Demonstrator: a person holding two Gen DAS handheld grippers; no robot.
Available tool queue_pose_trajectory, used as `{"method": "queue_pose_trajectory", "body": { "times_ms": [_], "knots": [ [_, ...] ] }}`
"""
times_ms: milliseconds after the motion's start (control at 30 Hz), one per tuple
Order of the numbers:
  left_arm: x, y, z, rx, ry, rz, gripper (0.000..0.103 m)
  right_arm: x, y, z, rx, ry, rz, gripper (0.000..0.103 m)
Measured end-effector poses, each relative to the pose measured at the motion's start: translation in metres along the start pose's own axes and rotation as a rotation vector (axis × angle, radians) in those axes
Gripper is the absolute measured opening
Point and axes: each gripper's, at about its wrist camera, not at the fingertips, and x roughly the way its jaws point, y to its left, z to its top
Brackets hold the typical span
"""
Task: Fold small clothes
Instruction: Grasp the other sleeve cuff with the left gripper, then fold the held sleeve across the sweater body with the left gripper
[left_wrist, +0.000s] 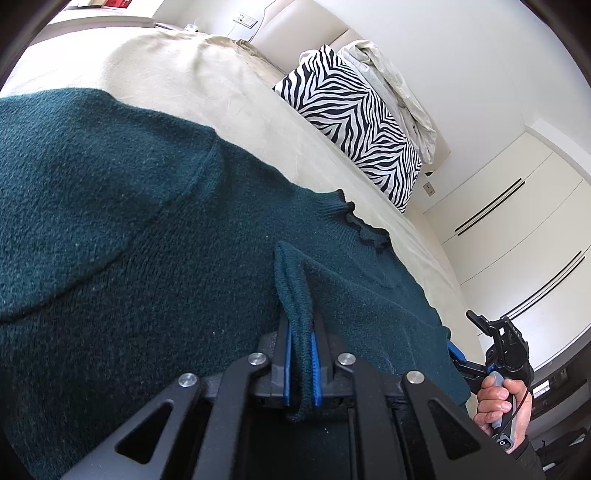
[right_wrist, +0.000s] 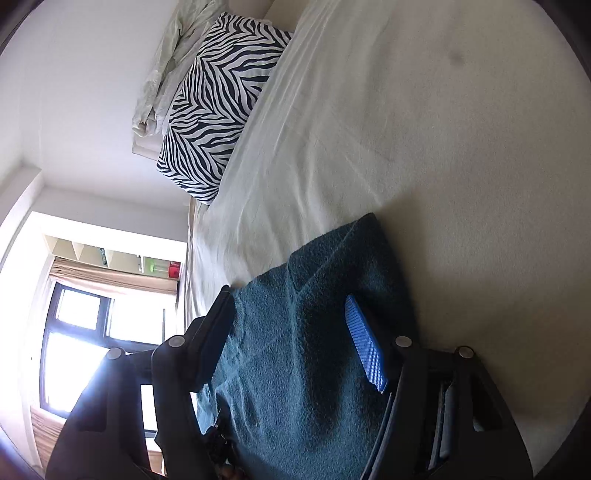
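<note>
A dark teal knit sweater (left_wrist: 155, 229) lies spread on the cream bed (left_wrist: 192, 85), with its frilled collar (left_wrist: 365, 229) toward the pillows. My left gripper (left_wrist: 300, 332) is shut on a raised ribbed edge of the sweater (left_wrist: 293, 288), pinched between its blue pads (left_wrist: 314, 362). My right gripper (right_wrist: 291, 306) is open, its fingers wide apart, with a fold of the sweater (right_wrist: 295, 362) lying between them against the blue pad (right_wrist: 365, 350). In the left wrist view the right gripper (left_wrist: 506, 343) sits at the sweater's far edge, held by a hand.
A zebra-print pillow (left_wrist: 354, 122) and a crumpled cream pillow (left_wrist: 391, 85) lean at the head of the bed; both also show in the right wrist view (right_wrist: 218, 107). White wardrobe doors (left_wrist: 517, 229) stand beyond the bed. A window (right_wrist: 77, 354) is on the side wall.
</note>
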Motion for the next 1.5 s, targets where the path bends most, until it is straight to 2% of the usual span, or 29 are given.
{"method": "queue_pose_trajectory", "body": {
  "times_ms": [133, 267, 367, 533, 600, 633, 667, 733, 767, 833, 967, 1033, 1100, 1233, 1333, 1400, 1433, 1467, 1500],
  "knots": [
    [0.000, 0.003, 0.000, -0.014, -0.008, -0.016, 0.012, 0.000, 0.003, 0.003, -0.018, 0.023, 0.011, 0.061],
    [-0.001, 0.003, 0.000, -0.015, -0.009, -0.020, 0.012, -0.013, 0.000, -0.026, -0.068, 0.073, 0.049, 0.061],
    [-0.001, 0.003, 0.001, -0.018, -0.010, -0.024, 0.012, -0.038, -0.008, -0.049, -0.098, 0.046, 0.056, 0.061],
    [-0.003, 0.003, 0.003, -0.027, 0.013, -0.031, 0.013, -0.091, -0.023, -0.076, -0.071, -0.012, 0.049, 0.062],
    [-0.015, -0.001, 0.006, -0.041, 0.019, -0.008, 0.027, -0.112, -0.025, -0.088, -0.068, -0.025, 0.029, 0.063],
    [-0.027, -0.002, 0.006, -0.053, 0.001, -0.012, 0.049, -0.122, -0.024, -0.095, -0.073, -0.035, 0.030, 0.063],
    [-0.044, -0.003, 0.006, -0.068, -0.027, -0.022, 0.065, -0.132, -0.024, -0.101, -0.081, -0.043, 0.035, 0.063],
    [-0.086, 0.004, 0.007, -0.114, -0.102, -0.046, 0.077, -0.145, -0.022, -0.116, -0.085, -0.057, 0.041, 0.063],
    [-0.109, 0.013, 0.008, -0.144, -0.140, -0.048, 0.078, -0.149, -0.021, -0.123, -0.082, -0.053, 0.048, 0.063],
    [-0.155, 0.043, 0.009, -0.233, -0.223, -0.025, 0.078, -0.151, -0.016, -0.139, -0.080, -0.037, 0.071, 0.063],
    [-0.248, 0.129, -0.001, -0.472, -0.425, 0.067, 0.077, -0.140, 0.002, -0.169, -0.095, 0.021, 0.104, 0.063],
    [-0.284, 0.170, -0.010, -0.594, -0.511, 0.107, 0.078, -0.129, 0.014, -0.181, -0.099, 0.049, 0.118, 0.063],
    [-0.306, 0.205, -0.020, -0.703, -0.556, 0.128, 0.078, -0.119, 0.024, -0.193, -0.105, 0.075, 0.129, 0.063],
    [-0.312, 0.247, -0.024, -0.840, -0.600, 0.080, 0.067, -0.111, 0.039, -0.213, -0.116, 0.101, 0.133, 0.063],
    [-0.307, 0.263, -0.013, -0.886, -0.649, 0.048, 0.066, -0.115, 0.044, -0.220, -0.121, 0.088, 0.121, 0.063],
    [-0.301, 0.275, -0.003, -0.911, -0.658, 0.062, 0.059, -0.121, 0.042, -0.219, -0.116, 0.079, 0.117, 0.063],
    [-0.298, 0.280, 0.003, -0.915, -0.649, 0.073, 0.050, -0.124, 0.041, -0.220, -0.113, 0.074, 0.115, 0.063],
    [-0.297, 0.287, 0.010, -0.914, -0.637, 0.089, 0.036, -0.126, 0.040, -0.218, -0.110, 0.067, 0.114, 0.063],
    [-0.291, 0.289, 0.016, -0.914, -0.623, 0.110, 0.029, -0.127, 0.038, -0.214, -0.107, 0.061, 0.111, 0.063]
  ]
}}
